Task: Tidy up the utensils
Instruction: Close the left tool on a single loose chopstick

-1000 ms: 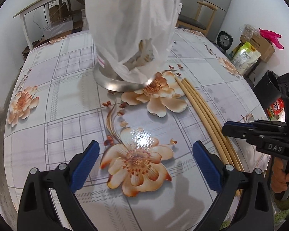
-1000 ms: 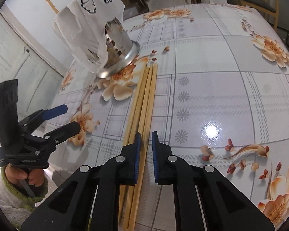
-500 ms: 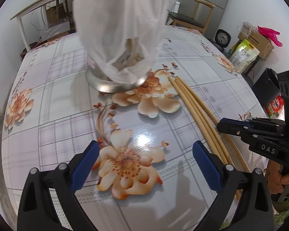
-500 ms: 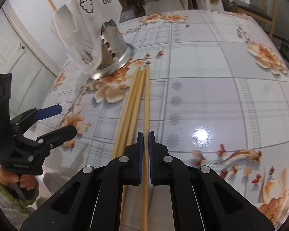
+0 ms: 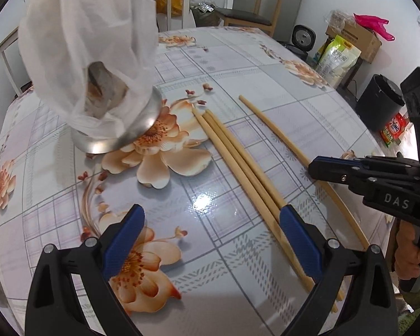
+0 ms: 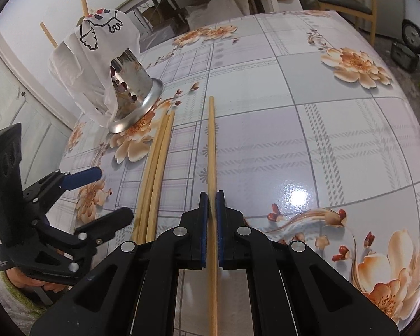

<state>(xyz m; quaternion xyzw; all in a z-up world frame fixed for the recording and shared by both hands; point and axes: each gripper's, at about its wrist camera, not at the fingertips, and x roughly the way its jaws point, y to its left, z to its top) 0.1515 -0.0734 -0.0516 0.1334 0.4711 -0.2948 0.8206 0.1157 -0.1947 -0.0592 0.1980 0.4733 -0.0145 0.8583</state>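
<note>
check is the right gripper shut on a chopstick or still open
Shut on one: the right gripper has its pads pressed against a single chopstick, set apart from the other chopsticks.

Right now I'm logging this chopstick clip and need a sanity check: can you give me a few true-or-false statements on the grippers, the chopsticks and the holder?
1. The right gripper is shut on a single chopstick. True.
2. The left gripper holds the three grouped chopsticks. False: it is open and holds nothing; they lie on the table.
3. The held chopstick sits apart from the other three. True.
4. The metal utensil holder is bare. False: a white plastic bag covers most of it.
5. The holder is empty. False: two chopstick ends stick up above the bag.
</note>
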